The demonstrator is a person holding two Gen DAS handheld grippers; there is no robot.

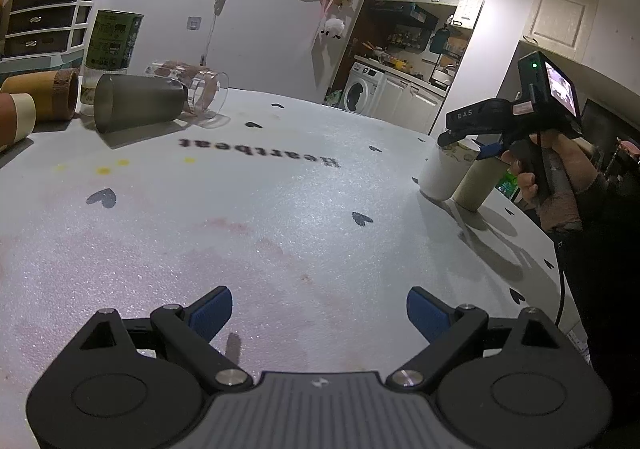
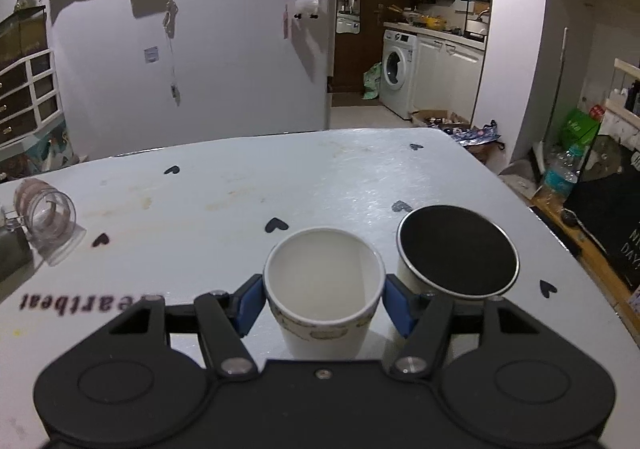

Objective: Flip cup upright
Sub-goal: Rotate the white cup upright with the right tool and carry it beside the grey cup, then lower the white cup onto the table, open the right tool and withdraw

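A white paper cup point(image 2: 323, 291) stands upright on the table between the blue pads of my right gripper point(image 2: 323, 307); the pads touch its rim on both sides. It also shows in the left wrist view point(image 1: 447, 169), under the right gripper point(image 1: 466, 143). A cream cup with a dark inside point(image 2: 456, 253) stands upright just right of it. My left gripper point(image 1: 319, 313) is open and empty, low over the table's near side. A grey cup point(image 1: 138, 101) and a clear glass cup point(image 1: 202, 95) lie on their sides at the far left.
The white table cover point(image 1: 280, 209) has black hearts and the word "Heartbeat". A green tin point(image 1: 114, 39), a brown cylinder point(image 1: 48, 93) and a tape roll point(image 1: 14, 119) crowd the far left. The table's right edge point(image 2: 560, 249) drops to floor clutter.
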